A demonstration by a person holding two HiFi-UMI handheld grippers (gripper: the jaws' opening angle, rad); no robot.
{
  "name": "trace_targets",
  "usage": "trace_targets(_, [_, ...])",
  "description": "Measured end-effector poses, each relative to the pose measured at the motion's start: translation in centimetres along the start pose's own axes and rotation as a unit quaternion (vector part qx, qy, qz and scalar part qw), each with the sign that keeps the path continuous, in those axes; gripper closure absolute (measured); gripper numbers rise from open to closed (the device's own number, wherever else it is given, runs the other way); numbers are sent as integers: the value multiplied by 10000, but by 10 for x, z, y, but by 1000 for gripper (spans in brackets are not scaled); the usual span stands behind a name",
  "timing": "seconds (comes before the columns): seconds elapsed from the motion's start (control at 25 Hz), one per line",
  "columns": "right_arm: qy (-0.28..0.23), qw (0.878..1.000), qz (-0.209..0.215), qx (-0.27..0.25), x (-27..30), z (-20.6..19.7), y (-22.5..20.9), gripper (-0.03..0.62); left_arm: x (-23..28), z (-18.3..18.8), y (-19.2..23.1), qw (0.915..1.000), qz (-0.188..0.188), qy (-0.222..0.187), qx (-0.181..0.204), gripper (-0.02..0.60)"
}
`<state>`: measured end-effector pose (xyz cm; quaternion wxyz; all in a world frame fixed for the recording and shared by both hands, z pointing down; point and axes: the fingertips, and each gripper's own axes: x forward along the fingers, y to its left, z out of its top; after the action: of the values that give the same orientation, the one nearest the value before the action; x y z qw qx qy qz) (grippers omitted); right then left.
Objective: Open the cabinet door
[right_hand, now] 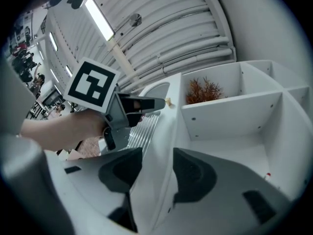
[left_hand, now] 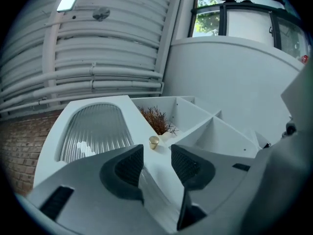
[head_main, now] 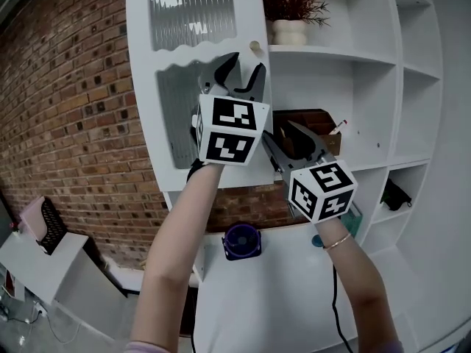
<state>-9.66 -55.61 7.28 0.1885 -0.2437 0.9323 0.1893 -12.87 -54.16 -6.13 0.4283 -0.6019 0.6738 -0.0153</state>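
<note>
Head view upper centre: white cabinet door with ribbed glass panel (head_main: 141, 87), left tool (head_main: 239, 68) jaws apart, empty, lined up just under its small brass knob (head_main: 255, 47), likely to grip it; right tool (head_main: 288, 137) jaws apart by door edge, gripping nothing.

The left gripper (head_main: 245, 65) and the right gripper (head_main: 282, 134) both have dark grey jaws and carry white cubes (head_main: 232, 131) printed with black square markers. A thin bracelet (head_main: 337, 242) circles the right wrist, and a black cable (head_main: 335, 300) trails beside that bare forearm.
</note>
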Motion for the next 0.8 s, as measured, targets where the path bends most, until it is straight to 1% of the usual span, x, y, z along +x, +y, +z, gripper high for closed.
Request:
trace_targets(0.16, [-24,9999,40,-112,8,8,-1,407,17,5,-1,9990,20,196,403,417])
trace_targets(0.36, [47,9996,111,-246,16,6,1,399,34,1,3,9962,104,455,732,417])
trace_targets(0.56, [81,9995,148,-267,16,0,0,395,43,2,3,9934,106,568,988,425])
trace_targets(0.68, [107,9994,144,-284,18,0,-3,393,47,6,1,9928,107,565,1047,443])
trace_targets(0.8, [150,9995,149,-225,20,-2,-5,390,48,8,2,9933,172,566,998,492])
